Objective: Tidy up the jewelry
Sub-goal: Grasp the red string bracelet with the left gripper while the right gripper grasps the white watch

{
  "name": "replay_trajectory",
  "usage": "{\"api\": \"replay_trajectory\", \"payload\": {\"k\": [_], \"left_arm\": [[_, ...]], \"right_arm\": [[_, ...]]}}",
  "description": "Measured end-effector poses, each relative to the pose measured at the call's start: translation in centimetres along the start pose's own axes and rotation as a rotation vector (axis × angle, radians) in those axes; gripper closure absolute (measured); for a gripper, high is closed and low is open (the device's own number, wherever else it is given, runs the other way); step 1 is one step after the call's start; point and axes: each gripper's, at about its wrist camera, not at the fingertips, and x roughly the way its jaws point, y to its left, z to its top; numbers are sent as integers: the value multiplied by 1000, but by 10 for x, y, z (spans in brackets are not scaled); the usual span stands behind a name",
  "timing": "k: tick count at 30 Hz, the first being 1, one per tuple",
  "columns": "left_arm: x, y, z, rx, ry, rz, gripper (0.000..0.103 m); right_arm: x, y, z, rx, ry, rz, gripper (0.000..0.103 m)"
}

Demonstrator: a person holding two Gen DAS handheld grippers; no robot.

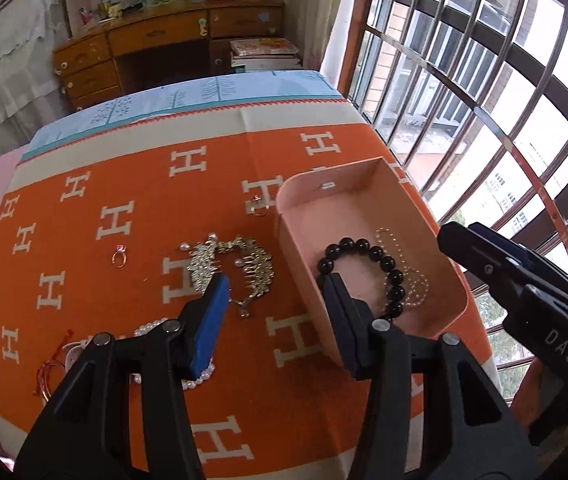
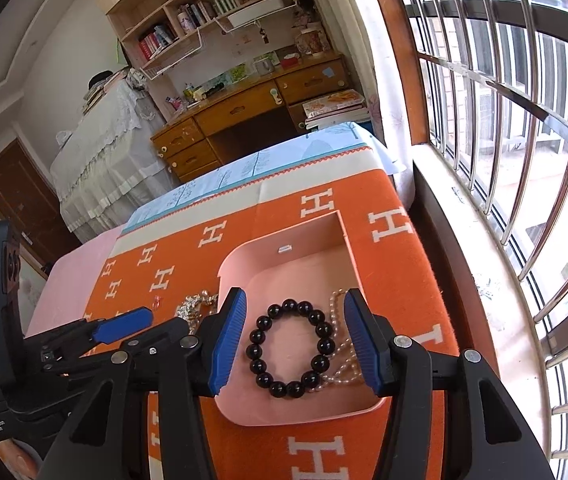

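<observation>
A pink open box (image 1: 368, 208) (image 2: 304, 268) stands on the orange H-patterned cloth. Inside lie a black bead bracelet (image 1: 380, 264) (image 2: 290, 348) and a thin pearl chain (image 1: 412, 276) (image 2: 340, 360). My right gripper (image 2: 294, 340) is open and empty, hovering above the box with the black bracelet between its fingers below. My left gripper (image 1: 275, 312) is open and empty, over the cloth at the box's left wall. On the cloth lie a gold leaf necklace (image 1: 231, 268), a pearl bracelet (image 1: 199, 376), two rings (image 1: 119, 258) (image 1: 257, 206) and a red-string bracelet (image 1: 49, 372).
The cloth (image 1: 123, 208) covers a table beside a barred window (image 1: 484, 100) on the right. A wooden desk (image 1: 155, 48) with shelves stands beyond the table's far edge. The right gripper's body (image 1: 524, 292) shows in the left wrist view.
</observation>
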Motion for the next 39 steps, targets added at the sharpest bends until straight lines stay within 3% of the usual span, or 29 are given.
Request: {"api": "replay_trajectory", "payload": {"k": [10,20,25,28,32,39], "left_arm": [[-15,25,-14,-68,-14,-5,57],[-52,58,-30,-156,-118,7,57],[-72,78,-42,-154,-159,71,57],[-83,94,-50,-166,-158,71,57],[-91,119,-60,-177,-97,73,57],[-103,166,-77,-242,-110,96,56]], "right_arm": [[4,29,-7,-59,-22,12,51],[-7,62,-23,-149,-54,16,51],[-5,83,-32,-193,-44,36,51],[-2,95,-36,-213,-31,48,51],[6,116,-40,-237,-3,71,51],[25,162,-38,-310,39,105,51]]}}
